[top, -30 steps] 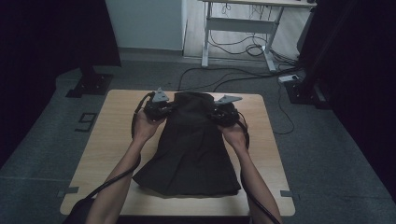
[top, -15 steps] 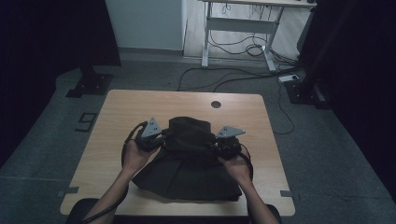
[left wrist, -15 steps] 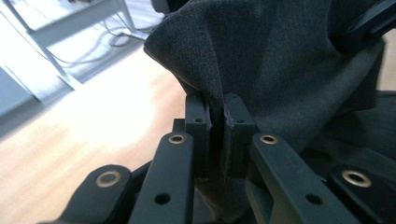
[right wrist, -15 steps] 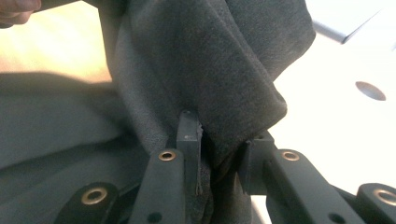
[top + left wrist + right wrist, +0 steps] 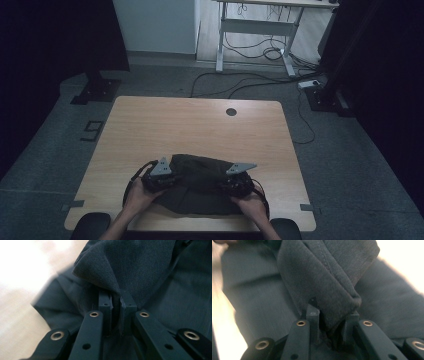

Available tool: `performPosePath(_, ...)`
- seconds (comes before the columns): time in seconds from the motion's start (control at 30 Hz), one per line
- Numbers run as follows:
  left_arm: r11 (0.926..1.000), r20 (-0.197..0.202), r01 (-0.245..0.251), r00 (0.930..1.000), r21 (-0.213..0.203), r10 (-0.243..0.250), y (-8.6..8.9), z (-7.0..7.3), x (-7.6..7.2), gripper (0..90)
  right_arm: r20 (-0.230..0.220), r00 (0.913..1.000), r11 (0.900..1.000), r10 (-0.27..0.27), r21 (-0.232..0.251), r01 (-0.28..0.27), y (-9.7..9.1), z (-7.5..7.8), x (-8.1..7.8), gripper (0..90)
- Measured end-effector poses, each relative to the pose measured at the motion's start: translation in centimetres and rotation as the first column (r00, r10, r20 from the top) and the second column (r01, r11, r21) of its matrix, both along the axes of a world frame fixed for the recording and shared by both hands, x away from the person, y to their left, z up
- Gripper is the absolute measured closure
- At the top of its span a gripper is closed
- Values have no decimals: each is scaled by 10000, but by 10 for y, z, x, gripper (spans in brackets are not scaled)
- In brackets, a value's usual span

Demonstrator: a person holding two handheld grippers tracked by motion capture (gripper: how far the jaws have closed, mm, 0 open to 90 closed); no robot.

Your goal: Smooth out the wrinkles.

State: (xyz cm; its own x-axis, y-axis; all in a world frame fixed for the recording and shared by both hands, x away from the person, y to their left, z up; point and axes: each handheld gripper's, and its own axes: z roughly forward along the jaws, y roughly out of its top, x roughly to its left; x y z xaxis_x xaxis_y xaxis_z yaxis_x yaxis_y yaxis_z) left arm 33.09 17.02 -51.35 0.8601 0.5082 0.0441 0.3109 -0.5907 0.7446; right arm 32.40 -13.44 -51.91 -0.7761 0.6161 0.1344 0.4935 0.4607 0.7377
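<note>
A dark garment (image 5: pixel 200 182) lies near the front edge of the wooden table (image 5: pixel 195 130), its far part folded back over the near part. My left gripper (image 5: pixel 159 179) is at its left side, shut on a fold of the dark cloth (image 5: pixel 105 272), which is pinched between its jaws. At the right side my right gripper (image 5: pixel 235 184) is shut on a thicker bunched fold of the garment (image 5: pixel 327 287). A hand holds each gripper from below. In both gripper views the lower layer of the garment lies spread under the held folds.
A round cable hole (image 5: pixel 231 112) sits near the table's far edge. Bare wood stretches across the far half of the table. On the floor beyond are cables (image 5: pixel 260 82) and the legs of a white desk (image 5: pixel 255 40).
Both grippers have come toward the front edge and down, each carrying its pinched corner. The garment's far end now lies folded over its near part, so the cloth takes up far less of the table.
</note>
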Motion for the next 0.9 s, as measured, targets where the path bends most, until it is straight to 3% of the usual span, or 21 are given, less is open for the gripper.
performPosePath(0.1, 9998, 115, -14, 9999, 196, 11, -3, -5, 3, 812, -81, 10000, 9997, -7, -224, 5, 2, -9, 4, 729)
performPosePath(0.23, 9993, 185, -315, 9993, 185, 312, -7, -7, 24, 809, 260, 9992, 9981, -309, -533, 323, 3, -9, 23, 730)
performPosePath(0.37, 9972, 52, -729, 9973, -135, 730, -9, -12, 50, 807, 254, 9968, 9964, -759, -372, 768, 2, -11, 51, 729)
performPosePath(0.43, 9957, -75, -844, 9964, -369, 842, -7, -14, 56, 803, 201, 9956, 9956, -912, -212, 917, 1, -12, 61, 726)
performPosePath(0.57, 9934, -211, -896, 9959, -717, 883, -3, -18, 53, 765, 57, 9960, 9960, -889, 124, 889, -3, -13, 63, 690)
performPosePath(0.67, 9893, -425, -876, 9956, -1166, 832, 5, -19, 48, 656, 142, 9975, 9975, -696, 147, 694, -4, -10, 58, 571)
performPosePath(0.83, 9931, -439, -1069, 9935, -488, 1048, 19, -12, 36, 495, 408, 9980, 9988, -486, 7, 486, -14, -3, 46, 426)
performPosePath(0.9, 9903, -593, -1277, 9905, -551, 1245, 29, -11, 32, 474, 488, 9974, 9985, -530, -134, 537, -20, -1, 40, 387)
